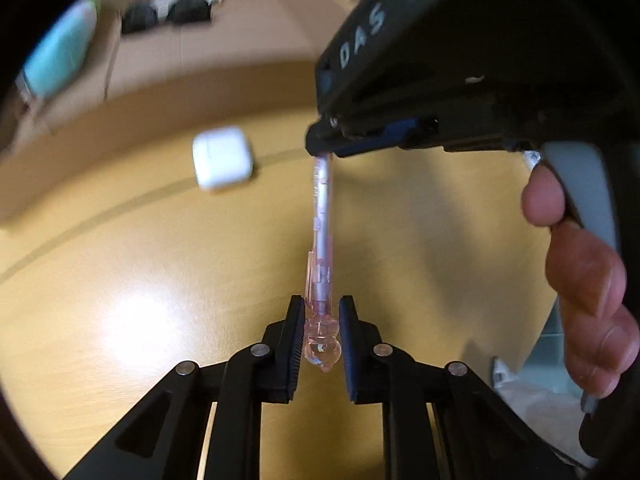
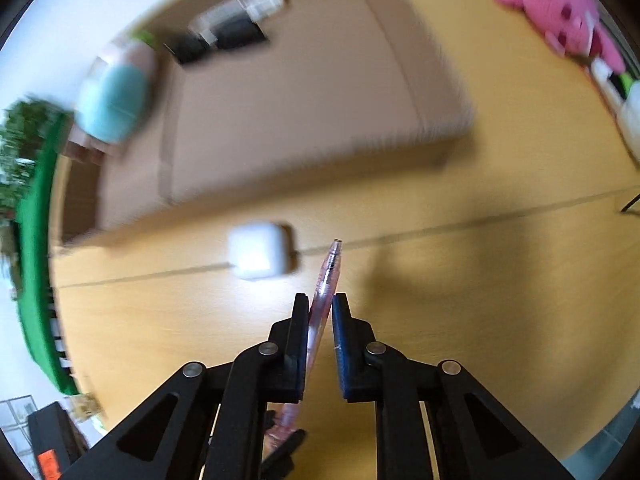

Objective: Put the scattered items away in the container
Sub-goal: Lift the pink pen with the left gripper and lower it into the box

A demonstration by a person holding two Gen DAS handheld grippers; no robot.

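Pen (image 1: 322, 248), pink and translucent, is held in the air between both tongs: the left tongs (image 1: 319, 330) sit narrow on either side of its ornamented cap end, while the right tongs (image 2: 320, 322) pinch the barrel near the writing tip, which projects just beyond them. Whether the left pads truly press the cap cannot be told. Judged step: a hand-over or a two-handed carry of the pen toward the container. Below lies the table (image 1: 120, 280), with a white earbud case (image 2: 258, 250) still on it, near the pen tip. Beyond stands the cardboard box (image 2: 304, 92), open and already holding items. Next move likely calls for one tongs to let go and the other to carry the pen over the box wall.
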